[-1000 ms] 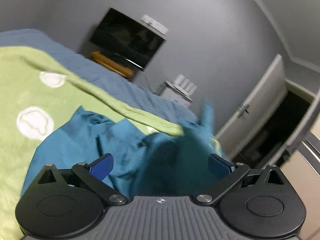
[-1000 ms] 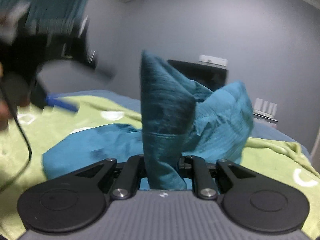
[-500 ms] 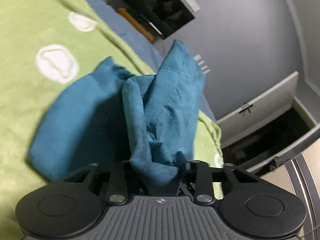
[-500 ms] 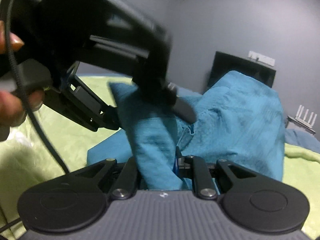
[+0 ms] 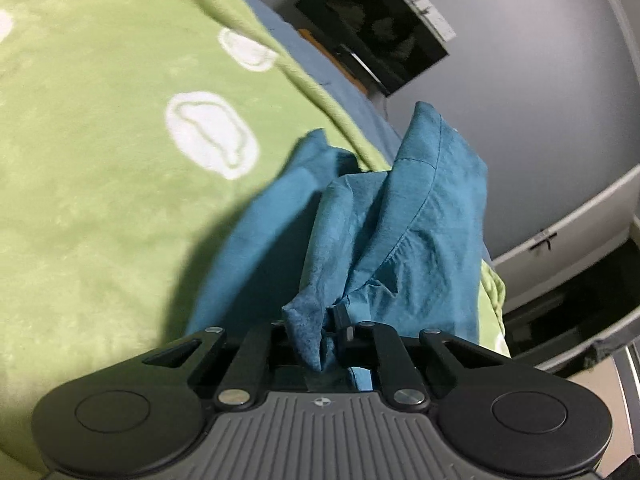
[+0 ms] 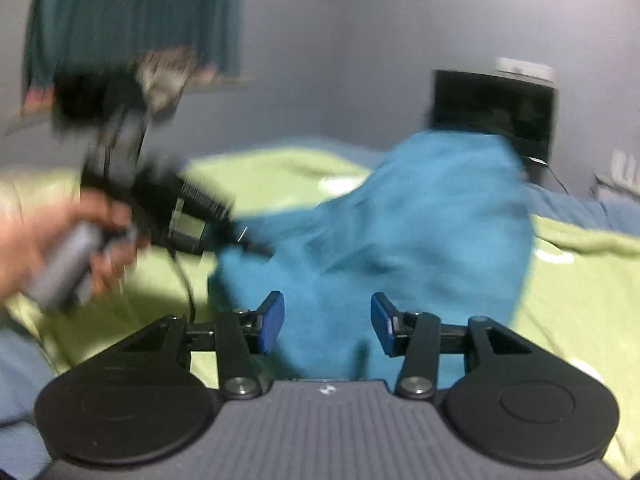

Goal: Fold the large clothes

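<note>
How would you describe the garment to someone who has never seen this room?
A green blanket with white shapes covers the bed. On it, near the edge facing the dark TV, lies the garment, one bunch pinched in the left claw. It is the only teal cloth on the bed, crumpled and stitched.

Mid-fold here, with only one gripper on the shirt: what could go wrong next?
1. The left gripper pinches only a bunched edge of the teal shirt, so it may slip out.
2. The right gripper is open and holds nothing, so the raised cloth may slump unevenly onto the green blanket and crease the fold.
</note>
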`<act>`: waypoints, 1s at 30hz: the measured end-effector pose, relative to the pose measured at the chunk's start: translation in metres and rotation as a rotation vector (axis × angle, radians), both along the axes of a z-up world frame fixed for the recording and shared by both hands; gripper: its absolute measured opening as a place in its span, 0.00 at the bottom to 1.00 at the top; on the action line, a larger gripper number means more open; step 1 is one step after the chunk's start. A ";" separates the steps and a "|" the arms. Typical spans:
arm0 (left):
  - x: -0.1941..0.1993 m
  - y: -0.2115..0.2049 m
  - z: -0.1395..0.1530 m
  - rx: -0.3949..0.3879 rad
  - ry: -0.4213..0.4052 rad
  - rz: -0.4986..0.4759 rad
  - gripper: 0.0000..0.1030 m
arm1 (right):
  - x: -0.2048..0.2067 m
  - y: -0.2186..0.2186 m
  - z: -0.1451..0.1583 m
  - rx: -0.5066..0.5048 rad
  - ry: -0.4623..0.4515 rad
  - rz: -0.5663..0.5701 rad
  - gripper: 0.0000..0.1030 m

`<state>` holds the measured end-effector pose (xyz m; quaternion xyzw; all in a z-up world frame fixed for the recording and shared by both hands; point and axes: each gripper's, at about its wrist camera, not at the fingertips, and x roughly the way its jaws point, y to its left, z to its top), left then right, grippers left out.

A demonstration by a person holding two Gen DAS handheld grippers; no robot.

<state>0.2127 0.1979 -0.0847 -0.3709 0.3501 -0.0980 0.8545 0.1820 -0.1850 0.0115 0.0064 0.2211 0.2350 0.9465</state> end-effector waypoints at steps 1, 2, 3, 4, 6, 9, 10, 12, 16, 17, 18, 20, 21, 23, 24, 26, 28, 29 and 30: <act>0.000 0.002 -0.002 -0.001 0.003 0.009 0.11 | 0.008 -0.014 0.005 0.022 0.021 -0.066 0.46; -0.004 0.007 -0.001 -0.001 0.003 0.013 0.11 | 0.015 -0.022 0.004 0.035 0.051 -0.133 0.46; -0.008 0.009 0.000 0.002 0.002 0.013 0.11 | 0.028 -0.031 -0.001 0.041 0.098 -0.198 0.46; -0.009 0.009 0.001 0.006 -0.001 0.011 0.12 | 0.039 -0.038 -0.009 0.047 0.146 -0.241 0.46; -0.017 0.009 0.009 0.019 -0.015 0.010 0.17 | 0.057 -0.048 -0.031 0.086 0.264 -0.283 0.46; -0.029 0.009 0.022 0.109 -0.039 0.051 0.39 | 0.069 -0.052 -0.052 0.183 0.343 -0.285 0.45; -0.034 0.010 0.031 0.161 -0.065 0.072 0.50 | 0.069 -0.053 -0.053 0.191 0.344 -0.280 0.45; -0.043 0.010 0.047 0.221 -0.133 0.100 0.61 | 0.071 -0.052 -0.051 0.194 0.339 -0.267 0.45; -0.043 -0.006 0.063 0.287 -0.231 -0.004 0.64 | 0.063 -0.050 -0.055 0.199 0.332 -0.261 0.45; -0.038 -0.015 0.062 0.308 -0.231 -0.053 0.63 | 0.061 -0.050 -0.057 0.201 0.333 -0.259 0.45; -0.034 -0.022 0.059 0.330 -0.223 -0.089 0.63 | 0.062 -0.050 -0.056 0.206 0.334 -0.257 0.45; -0.024 -0.035 0.051 0.385 -0.196 -0.139 0.62 | 0.059 -0.053 -0.061 0.210 0.333 -0.256 0.45; -0.020 -0.038 0.047 0.406 -0.179 -0.153 0.62 | 0.059 -0.053 -0.061 0.211 0.333 -0.255 0.45; -0.012 -0.038 0.035 0.418 -0.129 -0.173 0.61 | 0.060 -0.054 -0.061 0.214 0.333 -0.253 0.45; -0.010 -0.037 0.030 0.421 -0.109 -0.174 0.60 | 0.060 -0.054 -0.061 0.216 0.333 -0.251 0.45; -0.008 -0.030 0.020 0.418 -0.076 -0.180 0.57 | 0.060 -0.054 -0.061 0.217 0.334 -0.246 0.45; -0.009 -0.023 0.015 0.381 -0.059 -0.196 0.44 | 0.061 -0.052 -0.062 0.209 0.329 -0.241 0.45; -0.012 -0.018 0.014 0.363 -0.060 -0.201 0.04 | 0.061 -0.051 -0.062 0.205 0.326 -0.241 0.45; -0.017 -0.013 0.015 0.334 -0.063 -0.198 0.03 | 0.061 -0.050 -0.062 0.201 0.322 -0.241 0.45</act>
